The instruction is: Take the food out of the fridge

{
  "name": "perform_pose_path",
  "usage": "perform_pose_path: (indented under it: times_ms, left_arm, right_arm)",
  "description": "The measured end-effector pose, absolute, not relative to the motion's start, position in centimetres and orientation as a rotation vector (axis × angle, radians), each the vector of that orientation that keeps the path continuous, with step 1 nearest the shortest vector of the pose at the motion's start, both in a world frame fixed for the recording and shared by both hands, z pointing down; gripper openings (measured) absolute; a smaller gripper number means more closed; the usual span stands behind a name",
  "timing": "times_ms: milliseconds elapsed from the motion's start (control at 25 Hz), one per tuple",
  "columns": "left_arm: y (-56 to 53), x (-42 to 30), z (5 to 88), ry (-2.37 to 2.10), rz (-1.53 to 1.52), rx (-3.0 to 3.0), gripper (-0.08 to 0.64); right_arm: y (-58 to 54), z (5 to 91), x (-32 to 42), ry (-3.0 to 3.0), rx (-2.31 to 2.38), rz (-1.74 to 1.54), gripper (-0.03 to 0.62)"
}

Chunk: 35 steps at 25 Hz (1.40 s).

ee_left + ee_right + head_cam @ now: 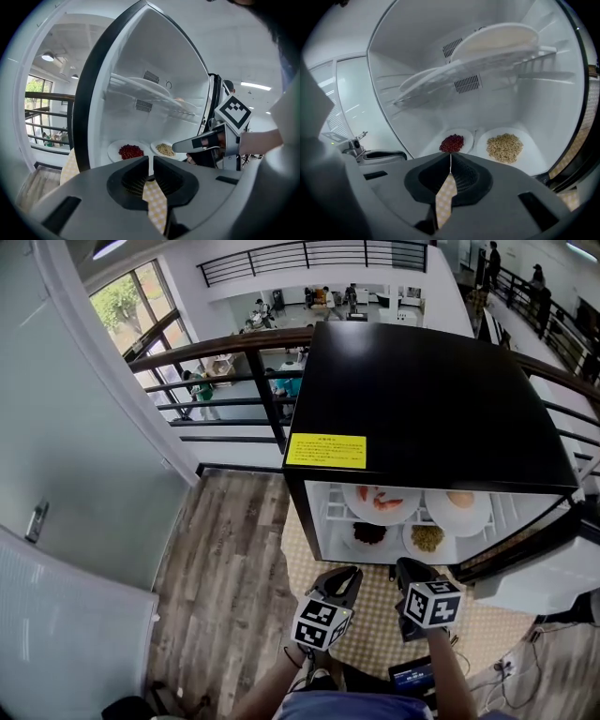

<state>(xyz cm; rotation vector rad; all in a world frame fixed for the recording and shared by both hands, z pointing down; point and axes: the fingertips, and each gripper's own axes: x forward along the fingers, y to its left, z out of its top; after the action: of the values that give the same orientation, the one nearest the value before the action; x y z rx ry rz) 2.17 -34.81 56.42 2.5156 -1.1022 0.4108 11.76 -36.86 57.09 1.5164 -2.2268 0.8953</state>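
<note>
A black mini fridge [422, 399] stands open in front of me. On its wire shelf [487, 65] sit two plates, one with red-orange food [382, 501] and one with a pale orange piece [459, 505]. On the fridge floor lie a plate of dark red food [368, 533] [131, 151] [452, 143] and a plate of yellowish grains [427, 538] [165, 149] [504, 146]. My left gripper [347, 575] [151, 161] and right gripper [411, 567] [450, 157] are side by side just outside the opening. Both are shut and hold nothing.
The fridge door [553, 568] hangs open to the right. A yellow checkered mat [375, 620] lies under the fridge on the wooden floor [225, 559]. A dark railing [234, 348] runs behind the fridge and a white wall [66, 446] stands at the left.
</note>
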Motion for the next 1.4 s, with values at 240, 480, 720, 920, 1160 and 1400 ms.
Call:
perform_pose_path:
  times_ms: [240, 480, 720, 920, 1160, 1400]
  left_arm:
    - [-37.4, 2.8, 58.0, -1.113, 0.449, 2.477, 0.071]
    - [-39.3, 2.6, 59.6, -1.127, 0.443, 2.392, 0.129]
    - [-40.2, 2.7, 60.4, -1.156, 0.412, 2.328, 0.195]
    - [-40.3, 2.6, 60.8, -1.151, 0.419, 2.316, 0.212]
    - [-40.2, 2.3, 61.2, -1.144, 0.426, 2.308, 0.213]
    - [-40.0, 2.1, 61.5, -1.145, 0.431, 2.292, 0.215]
  right_arm:
    - [-39.6, 59.9, 11.7, -2.200, 1.517, 1.065, 0.018]
    - [-41.5, 61.8, 11.9, -2.152, 1.539, 1.199, 0.120]
    - [-42.7, 62.9, 12.0, -2.111, 1.585, 1.212, 0.133]
    - [-43.6, 63.7, 11.7, -2.074, 1.614, 1.239, 0.145]
    - [-44.3, 64.2, 11.8, -2.021, 1.660, 1.192, 0.127]
    - [-44.0, 64.4, 12.1, -2.007, 1.640, 1.285, 0.094]
